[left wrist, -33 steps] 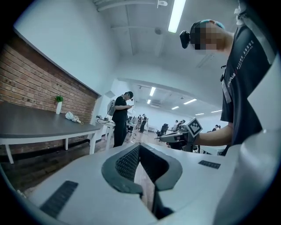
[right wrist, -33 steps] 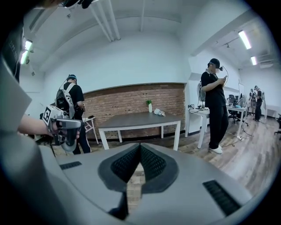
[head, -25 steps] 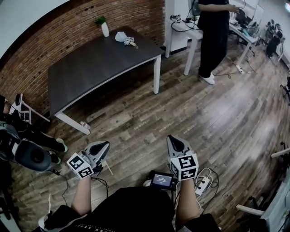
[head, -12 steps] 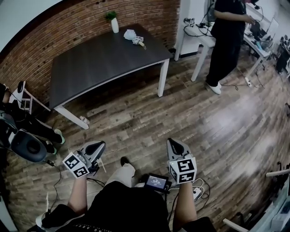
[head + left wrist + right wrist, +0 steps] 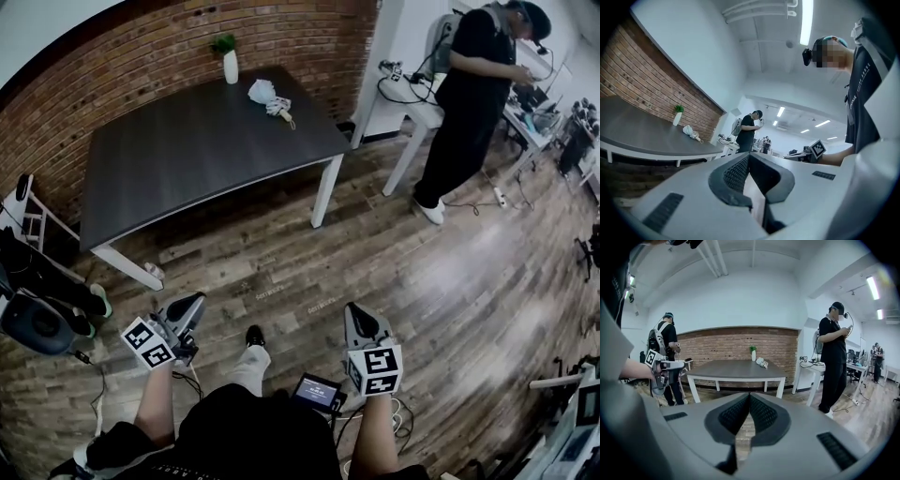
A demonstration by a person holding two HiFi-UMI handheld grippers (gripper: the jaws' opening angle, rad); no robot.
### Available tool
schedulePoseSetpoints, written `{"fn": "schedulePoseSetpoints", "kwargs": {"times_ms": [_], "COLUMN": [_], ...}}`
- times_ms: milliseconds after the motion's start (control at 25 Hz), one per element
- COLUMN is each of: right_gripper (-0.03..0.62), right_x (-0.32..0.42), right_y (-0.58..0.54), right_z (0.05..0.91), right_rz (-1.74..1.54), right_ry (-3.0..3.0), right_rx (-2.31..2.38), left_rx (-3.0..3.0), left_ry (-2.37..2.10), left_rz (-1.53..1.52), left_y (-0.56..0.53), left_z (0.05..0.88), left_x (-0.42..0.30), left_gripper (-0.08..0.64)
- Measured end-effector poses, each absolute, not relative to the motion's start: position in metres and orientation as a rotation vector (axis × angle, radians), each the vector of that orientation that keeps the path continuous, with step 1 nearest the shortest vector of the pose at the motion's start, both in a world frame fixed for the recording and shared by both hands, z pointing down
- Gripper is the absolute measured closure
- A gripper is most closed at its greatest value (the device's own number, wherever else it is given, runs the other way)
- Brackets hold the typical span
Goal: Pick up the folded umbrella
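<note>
Left gripper [image 5: 187, 308] and right gripper [image 5: 360, 318]: jaws pressed together, nothing between them, held low over the wooden floor [image 5: 441, 272]. Pale bundle, probably the folded umbrella [image 5: 265, 94], lies at the dark table's [image 5: 187, 150] far end near a potted plant [image 5: 229, 58], well apart from both.

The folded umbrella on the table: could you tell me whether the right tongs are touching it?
Apart. The head view shows the umbrella at the table's far end, while the right tongs hang over the floor, well short of the table.
</note>
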State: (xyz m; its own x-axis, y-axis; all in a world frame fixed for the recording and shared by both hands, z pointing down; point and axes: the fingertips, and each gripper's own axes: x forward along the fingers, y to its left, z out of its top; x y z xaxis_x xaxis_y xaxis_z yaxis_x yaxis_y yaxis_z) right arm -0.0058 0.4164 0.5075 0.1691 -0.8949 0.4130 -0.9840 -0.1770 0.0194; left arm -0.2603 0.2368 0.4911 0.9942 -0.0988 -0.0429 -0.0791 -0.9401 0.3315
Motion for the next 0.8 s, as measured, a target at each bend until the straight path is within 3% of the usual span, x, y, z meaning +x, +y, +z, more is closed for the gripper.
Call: {"fn": "schedulePoseSetpoints", "kwargs": {"times_ms": [320, 800], "right_gripper": [0.583, 0.583], "right_x": [0.04, 0.042], "right_y": [0.319, 0.201], "right_z": [0.48, 0.477], "right_rz": [0.389, 0.399], "right_ry": [-1.759, -1.814], "right_rx": [2.205, 2.161], "left_rx": [2.816, 2.84], "left_ry": [0.011, 0.039], "left_rz": [-0.08, -0.011], "left_y": [0.15, 0.053], "left_z": [0.48, 0.481], "left_x": [-0.195, -0.167], "left_gripper": [0.557, 0.558]}}
